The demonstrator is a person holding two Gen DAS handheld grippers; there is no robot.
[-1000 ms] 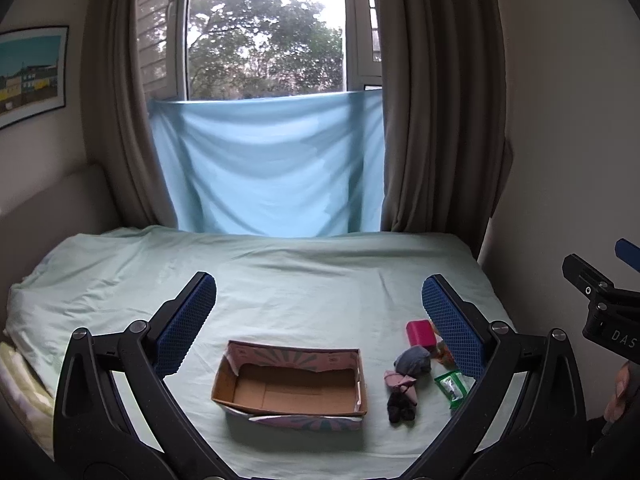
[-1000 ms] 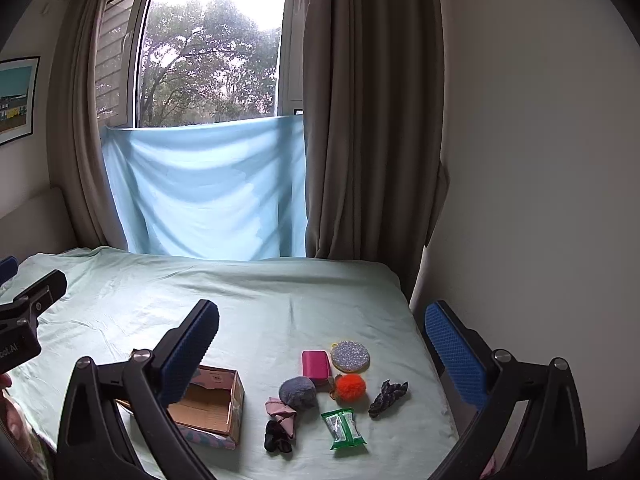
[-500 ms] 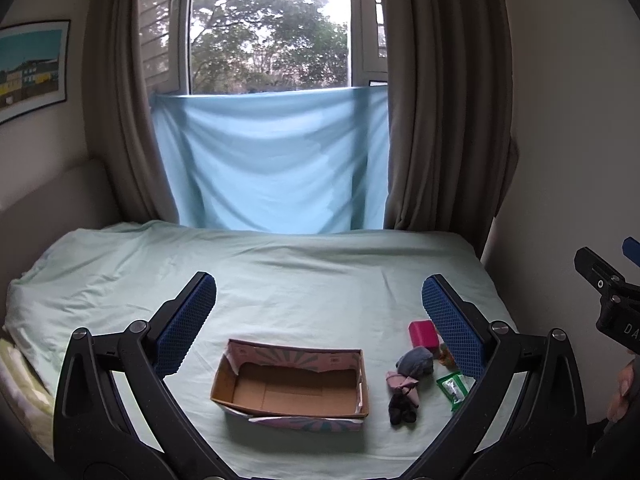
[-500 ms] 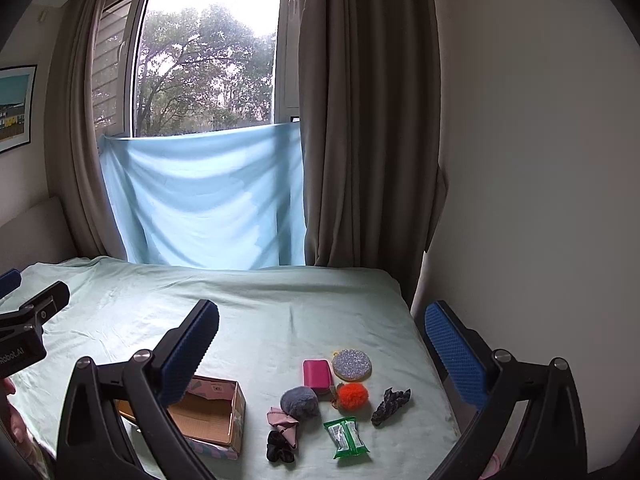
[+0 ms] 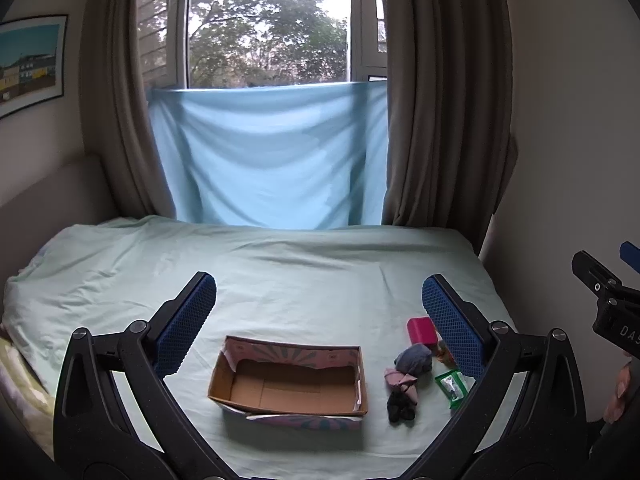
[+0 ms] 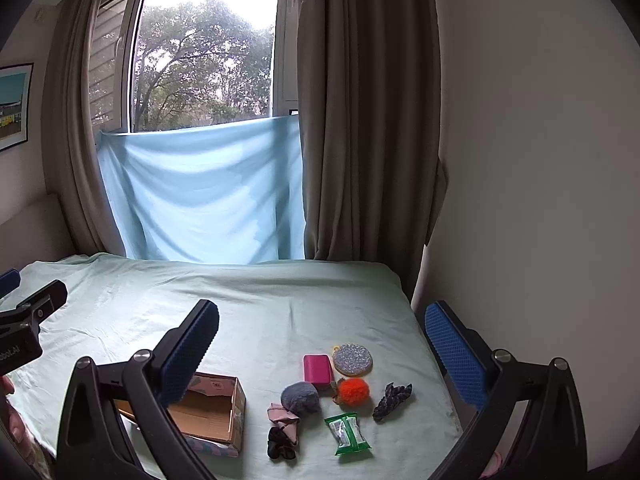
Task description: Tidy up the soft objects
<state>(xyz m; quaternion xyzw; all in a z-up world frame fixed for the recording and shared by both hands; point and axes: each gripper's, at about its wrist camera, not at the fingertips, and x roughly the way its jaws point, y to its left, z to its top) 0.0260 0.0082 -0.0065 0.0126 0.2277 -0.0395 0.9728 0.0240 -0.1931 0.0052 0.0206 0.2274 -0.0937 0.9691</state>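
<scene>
Both claws, left gripper and right gripper, spread wide, empty; orange pompom half hidden

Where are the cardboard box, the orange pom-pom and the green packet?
cardboard box [image 5: 280, 390], left wrist view, bare inner floor.
orange pom-pom [image 6: 353, 391], right wrist view, fluffy middle.
green packet [image 6: 347, 433], right wrist view, wrapper centre.

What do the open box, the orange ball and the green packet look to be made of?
Box: corrugated cardboard, matte brown inside, with printed pink paper on the outside. Orange ball: fuzzy, probably a yarn or faux-fur pompom. Green packet: glossy plastic film, crinkled with sealed ends.
</scene>
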